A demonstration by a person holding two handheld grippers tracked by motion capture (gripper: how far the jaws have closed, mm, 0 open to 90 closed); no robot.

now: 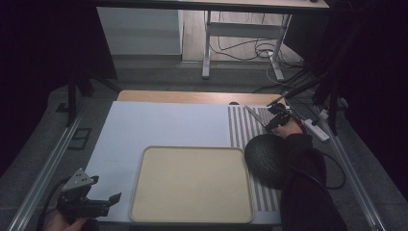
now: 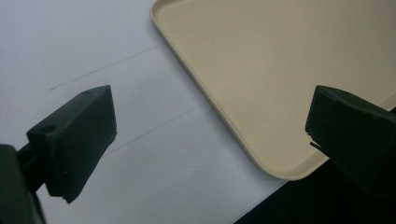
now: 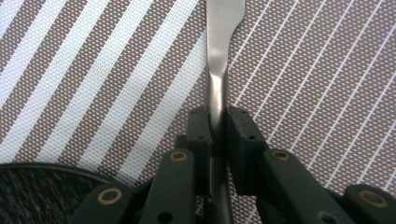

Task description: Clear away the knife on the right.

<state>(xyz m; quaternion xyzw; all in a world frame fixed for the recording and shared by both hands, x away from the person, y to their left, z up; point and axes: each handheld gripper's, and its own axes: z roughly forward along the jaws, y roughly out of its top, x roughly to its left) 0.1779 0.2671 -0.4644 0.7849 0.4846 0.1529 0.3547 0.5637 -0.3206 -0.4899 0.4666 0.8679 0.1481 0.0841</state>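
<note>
Two grippers: right gripper (image 3: 217, 135), jaws clamped on a metal utensil (image 3: 220, 56) over the striped placemat (image 3: 116, 74); left gripper (image 2: 210, 135), jaws wide apart, hanging beside the beige tray (image 2: 280, 70).

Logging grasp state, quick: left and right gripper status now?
Left gripper: open, holding nothing, over the tray edge.
Right gripper: shut on the metal utensil.

High view dim, edges near black, soft focus; gripper views brighter, sharper; no glare.
</note>
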